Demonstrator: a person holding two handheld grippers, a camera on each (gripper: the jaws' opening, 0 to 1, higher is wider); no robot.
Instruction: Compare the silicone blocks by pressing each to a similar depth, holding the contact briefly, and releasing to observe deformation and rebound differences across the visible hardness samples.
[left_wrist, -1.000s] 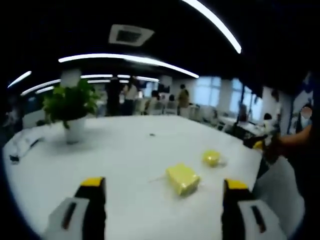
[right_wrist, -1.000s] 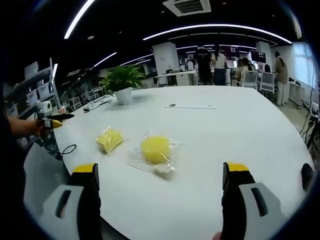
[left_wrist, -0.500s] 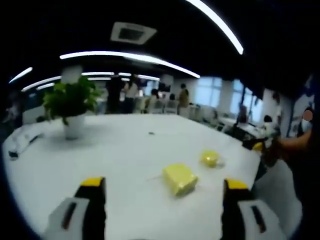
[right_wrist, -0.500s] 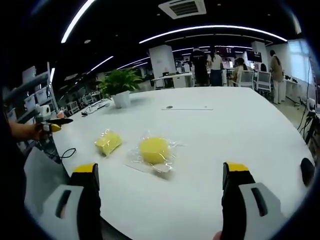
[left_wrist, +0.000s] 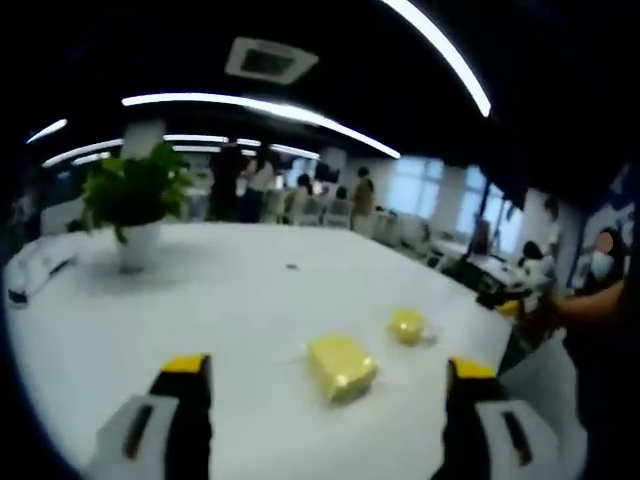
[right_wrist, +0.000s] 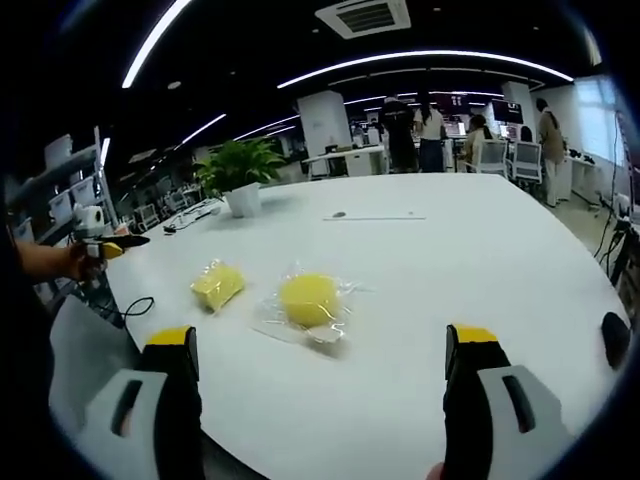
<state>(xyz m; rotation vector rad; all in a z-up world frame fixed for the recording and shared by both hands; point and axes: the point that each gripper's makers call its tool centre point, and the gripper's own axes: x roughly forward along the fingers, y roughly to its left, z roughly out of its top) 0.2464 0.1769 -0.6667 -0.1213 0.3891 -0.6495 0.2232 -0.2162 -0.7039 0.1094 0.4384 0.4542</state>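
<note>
Your left gripper and right gripper hover with jaws spread wide, empty. Square yellow silicone block and round plastic-wrapped yellow block lie side by side on the white table.

No words or numbers to read anywhere. Nothing printed on the yellow blocks, on their clear wrap, or on the white table. Far screens at the back of the room too small and blurry to make out.
</note>
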